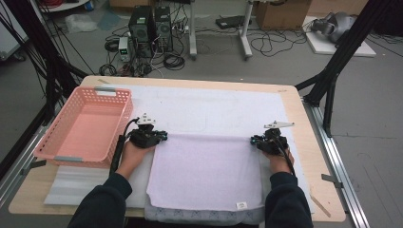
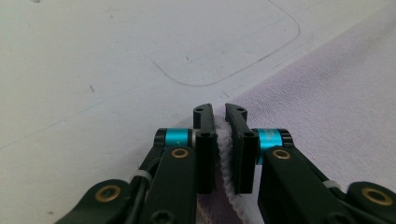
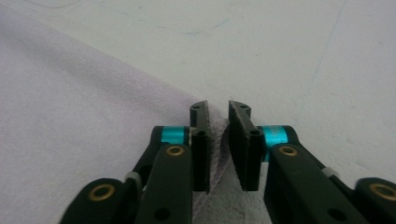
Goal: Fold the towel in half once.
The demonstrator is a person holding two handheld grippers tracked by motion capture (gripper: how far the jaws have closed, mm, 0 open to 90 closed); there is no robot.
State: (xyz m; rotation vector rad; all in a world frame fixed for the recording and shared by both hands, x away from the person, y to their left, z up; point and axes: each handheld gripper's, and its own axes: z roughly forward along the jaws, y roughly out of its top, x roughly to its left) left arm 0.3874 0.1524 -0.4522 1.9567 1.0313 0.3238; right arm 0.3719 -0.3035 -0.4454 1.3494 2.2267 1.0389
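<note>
Lilac terry towel lay flat mid-table, pink plastic basket at nine o'clock. Left gripper and right gripper each pinched a far corner. Best folded by lifting both corners level, drawing toward six o'clock evenly.

Both arms reach forward, wide apart. The left gripper sits low, its two black jaws nearly closed with soft cloth pinched between the fingertips. The right gripper does the same, cloth between its fingertips.
</note>
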